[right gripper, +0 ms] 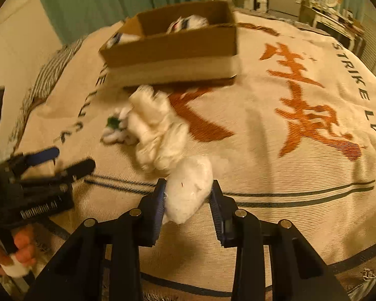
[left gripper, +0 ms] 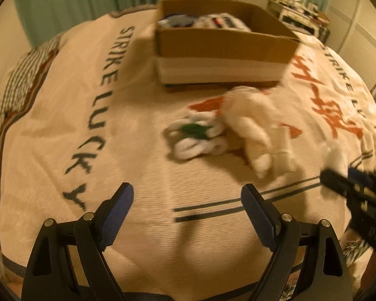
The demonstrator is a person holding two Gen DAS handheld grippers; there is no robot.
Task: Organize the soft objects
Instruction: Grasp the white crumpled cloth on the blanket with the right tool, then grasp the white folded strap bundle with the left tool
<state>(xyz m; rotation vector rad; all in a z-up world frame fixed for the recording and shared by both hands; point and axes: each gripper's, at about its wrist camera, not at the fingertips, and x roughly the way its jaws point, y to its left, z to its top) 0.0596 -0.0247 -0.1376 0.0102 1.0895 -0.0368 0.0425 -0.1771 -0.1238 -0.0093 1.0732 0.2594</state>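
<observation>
- Right gripper [right gripper: 187,202]: nearest the right wrist camera; its fingers [right gripper: 156,208] are clenched on one end of a white soft item [right gripper: 188,188] lying on the bed's blanket [right gripper: 275,165] near the front edge.
- Left gripper [left gripper: 187,199]: fingers released, nothing between them, poised over bare blanket.
- Remaining soft objects: a cream cloth bundle [right gripper: 158,135] lies beyond the gripped item, apparently touching it; a white-and-green knitted piece [left gripper: 198,135] sits just beside the bundle.
- Cardboard box [left gripper: 220,45]: stands toward the far edge of the bed, already holding several soft items.
- Risk: the grasp covers only one end, so the item may slip out on lifting; it may also drag the bundle along.
- Pose: both grippers point steeply downward; a hand [right gripper: 10,253] holds the left gripper's handle.
</observation>
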